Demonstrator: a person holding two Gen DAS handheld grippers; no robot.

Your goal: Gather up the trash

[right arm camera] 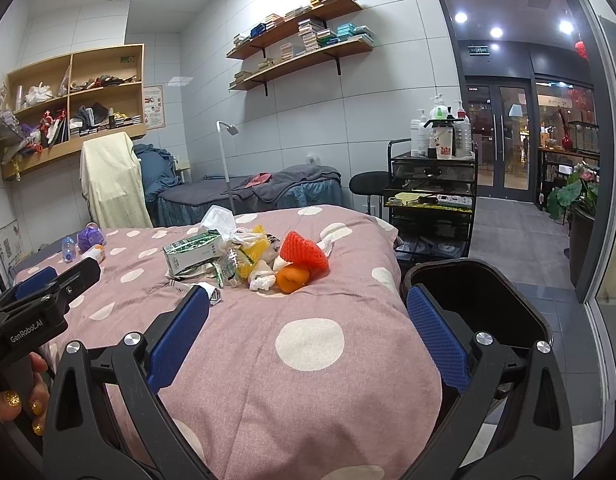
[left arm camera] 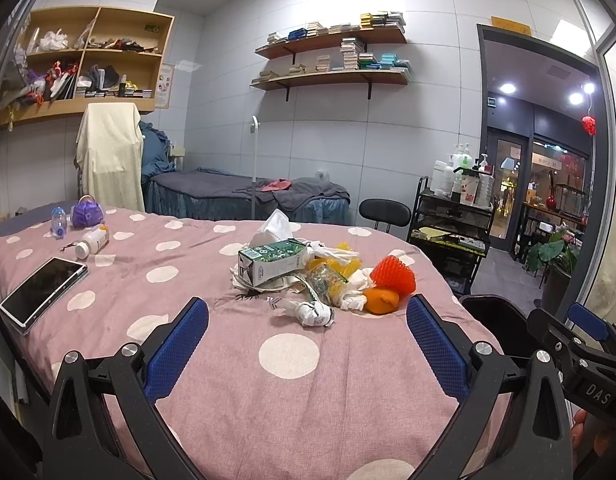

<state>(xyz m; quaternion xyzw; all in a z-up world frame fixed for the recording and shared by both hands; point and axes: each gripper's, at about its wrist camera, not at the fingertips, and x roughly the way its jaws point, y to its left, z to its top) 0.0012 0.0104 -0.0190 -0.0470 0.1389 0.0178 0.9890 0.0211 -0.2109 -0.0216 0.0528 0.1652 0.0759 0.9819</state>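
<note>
At the bottom of both wrist views, the left gripper (left arm camera: 307,344) and right gripper (right arm camera: 308,336) hover over a pink polka-dot bedspread (left arm camera: 292,392) with blue-padded fingers spread wide and nothing between them; a black bin (right arm camera: 492,300) sits at the lower right, just beside the bed's edge. Mid-frame lies the trash pile: a crumpled wrapper (left arm camera: 314,311) nearest, then an orange peel (left arm camera: 382,300) touching red foam netting (left arm camera: 393,274), yellow netting (left arm camera: 340,276), a green-and-white carton (left arm camera: 273,261) and a white face mask (left arm camera: 274,226). Farther off at the left are a tablet (left arm camera: 42,290), a tipped pill bottle (left arm camera: 93,241) and a purple object (left arm camera: 87,213); a black trolley of bottles (right arm camera: 432,184) stands at the right, with wall shelves (left arm camera: 332,60) at the upper centre.

white tiled walls (left arm camera: 420,128) | wooden shelves (left arm camera: 332,76) | possibly glass doors (right arm camera: 504,136)
</note>
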